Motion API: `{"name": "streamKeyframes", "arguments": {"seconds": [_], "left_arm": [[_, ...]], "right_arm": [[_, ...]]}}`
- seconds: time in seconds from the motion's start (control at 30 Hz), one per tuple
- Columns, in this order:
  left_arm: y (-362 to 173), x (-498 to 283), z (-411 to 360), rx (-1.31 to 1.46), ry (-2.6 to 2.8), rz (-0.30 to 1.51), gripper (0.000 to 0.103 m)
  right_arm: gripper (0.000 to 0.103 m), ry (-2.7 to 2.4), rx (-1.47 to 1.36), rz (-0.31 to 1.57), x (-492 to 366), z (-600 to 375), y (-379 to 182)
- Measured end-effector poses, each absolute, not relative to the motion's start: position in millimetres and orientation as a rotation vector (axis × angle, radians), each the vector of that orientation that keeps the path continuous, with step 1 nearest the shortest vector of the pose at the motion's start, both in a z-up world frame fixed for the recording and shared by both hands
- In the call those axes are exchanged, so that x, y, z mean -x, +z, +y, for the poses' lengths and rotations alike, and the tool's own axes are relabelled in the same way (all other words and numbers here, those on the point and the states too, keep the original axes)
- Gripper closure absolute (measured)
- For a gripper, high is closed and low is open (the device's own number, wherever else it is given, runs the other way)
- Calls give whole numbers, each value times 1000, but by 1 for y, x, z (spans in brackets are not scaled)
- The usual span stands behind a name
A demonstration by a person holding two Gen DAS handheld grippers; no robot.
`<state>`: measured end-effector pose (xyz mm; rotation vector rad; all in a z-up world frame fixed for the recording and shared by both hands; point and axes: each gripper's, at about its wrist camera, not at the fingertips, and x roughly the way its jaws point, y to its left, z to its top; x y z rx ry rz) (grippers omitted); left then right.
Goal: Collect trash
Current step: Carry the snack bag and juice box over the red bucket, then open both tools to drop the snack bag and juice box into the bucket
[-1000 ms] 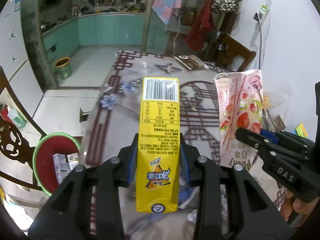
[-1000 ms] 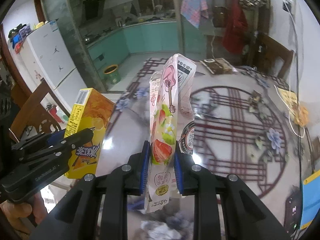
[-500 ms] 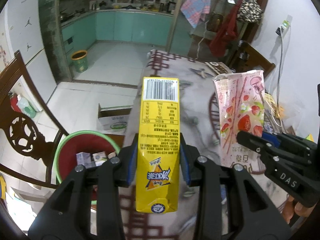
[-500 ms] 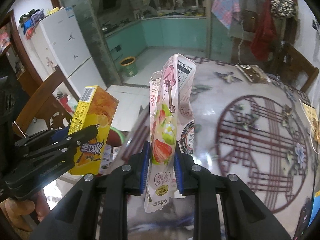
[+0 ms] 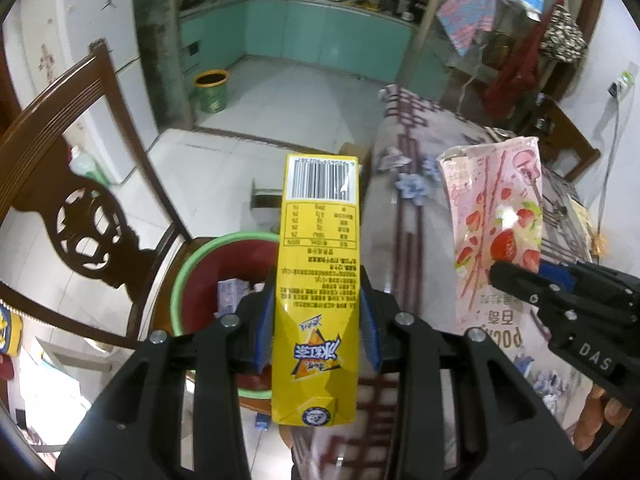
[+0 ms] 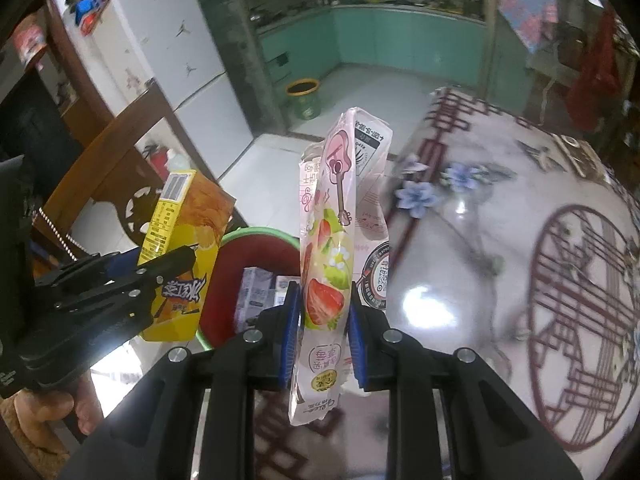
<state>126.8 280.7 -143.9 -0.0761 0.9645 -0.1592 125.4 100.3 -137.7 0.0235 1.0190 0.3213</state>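
My left gripper (image 5: 316, 320) is shut on a yellow drink carton (image 5: 320, 264) that stands upright between its blue pads. My right gripper (image 6: 323, 332) is shut on a pink strawberry snack packet (image 6: 340, 224), also upright. Each view shows the other tool: the right gripper (image 5: 532, 280) with the pink packet (image 5: 496, 220), and the left gripper (image 6: 160, 268) with the yellow carton (image 6: 180, 232). A red bin with a green rim (image 5: 192, 264) sits below and behind both items, by the table's left edge, with small cartons (image 5: 230, 296) inside. The same bin (image 6: 256, 240) appears behind the packet.
A glossy table (image 6: 500, 264) with a dark red lattice pattern fills the right side. A carved wooden chair (image 5: 80, 208) stands left of the bin. A cardboard box (image 5: 264, 200) lies on the white tiled floor, a small green bin (image 5: 210, 90) farther back near the teal kitchen cabinets.
Both grippers, still holding their items, have moved left off the table towards its edge; the red bin has come from the far left to just behind the carton and packet.
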Motion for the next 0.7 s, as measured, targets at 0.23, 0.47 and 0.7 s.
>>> {"name": "streamKeyframes", "arguments": {"seconds": [0.23, 0.47, 0.7], "left_arm": [[-152, -132, 310, 96, -117, 981, 68], [-157, -138, 332, 110, -81, 987, 68], [-162, -139, 347, 116, -38, 992, 68]], "right_arm": [[81, 379, 18, 1040, -139, 138, -145], [80, 434, 46, 1066, -151, 170, -157], [79, 455, 73, 1081, -156, 185, -168]]}}
